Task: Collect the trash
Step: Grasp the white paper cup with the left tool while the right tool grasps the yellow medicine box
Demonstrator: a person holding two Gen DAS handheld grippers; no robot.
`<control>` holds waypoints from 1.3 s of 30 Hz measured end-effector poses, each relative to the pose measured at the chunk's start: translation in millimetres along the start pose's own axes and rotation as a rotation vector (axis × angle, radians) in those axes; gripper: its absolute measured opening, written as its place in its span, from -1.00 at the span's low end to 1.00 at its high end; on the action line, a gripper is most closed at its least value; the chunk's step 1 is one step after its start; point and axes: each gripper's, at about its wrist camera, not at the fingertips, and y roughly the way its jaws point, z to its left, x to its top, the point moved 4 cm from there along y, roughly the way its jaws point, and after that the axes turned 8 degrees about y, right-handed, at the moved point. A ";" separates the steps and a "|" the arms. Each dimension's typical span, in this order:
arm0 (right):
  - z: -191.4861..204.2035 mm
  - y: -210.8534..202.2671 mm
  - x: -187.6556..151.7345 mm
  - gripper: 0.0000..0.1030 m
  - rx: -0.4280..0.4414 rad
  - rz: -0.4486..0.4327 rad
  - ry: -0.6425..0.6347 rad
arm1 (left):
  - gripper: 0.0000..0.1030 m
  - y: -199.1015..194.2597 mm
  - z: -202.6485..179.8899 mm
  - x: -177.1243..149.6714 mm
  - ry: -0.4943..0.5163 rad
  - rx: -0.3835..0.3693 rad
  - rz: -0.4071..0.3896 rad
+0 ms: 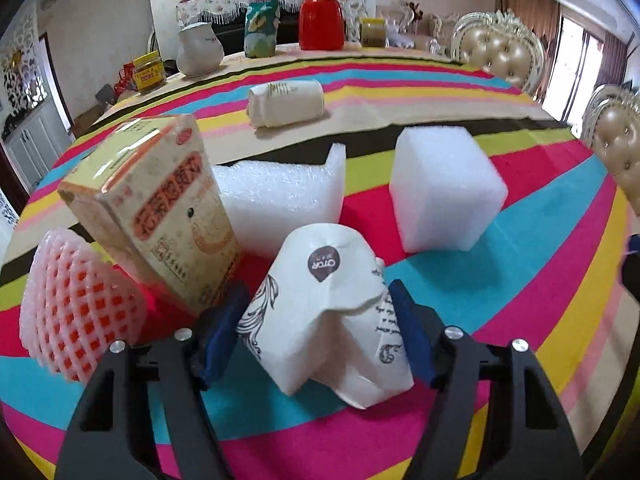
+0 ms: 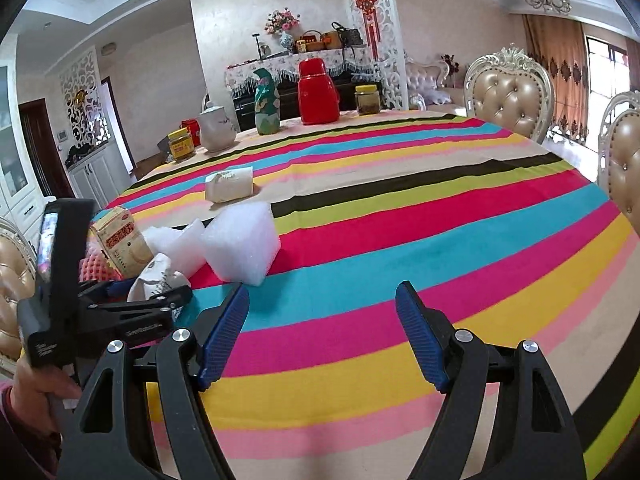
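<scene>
A crushed white paper cup [image 1: 332, 320] with black print stands on the striped tablecloth [image 1: 520, 280], and my left gripper [image 1: 316, 312] is shut on it, one blue pad against each side. Close behind it are a yellow carton [image 1: 152, 208], a pink foam fruit net [image 1: 80, 308], a bent white foam sheet [image 1: 280, 196] and a white foam block [image 1: 444, 192]. A second paper cup [image 1: 286, 102] lies on its side farther back. In the right wrist view, my right gripper [image 2: 322, 292] hangs open over bare cloth, right of the foam block [image 2: 244, 240] and the left gripper [image 2: 160, 294].
At the table's far edge stand a red thermos [image 1: 320, 16], a green snack bag [image 1: 262, 20], a white jug [image 1: 198, 50] and two jars [image 1: 150, 72]. Padded chairs [image 2: 508, 92] line the right side. A hand [image 2: 36, 384] holds the left gripper's handle.
</scene>
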 end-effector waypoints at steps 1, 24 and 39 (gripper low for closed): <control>2.9 3.9 0.0 0.41 0.006 0.008 0.001 | 0.31 -6.0 0.0 -1.6 0.007 -0.006 -0.024; 186.1 68.8 -24.9 0.41 0.237 0.109 -0.248 | 0.32 -137.2 147.5 -103.1 -0.236 0.236 -0.283; 235.5 128.3 -11.0 0.05 0.290 0.167 -0.349 | 0.33 -139.3 150.9 -108.1 -0.242 0.202 -0.284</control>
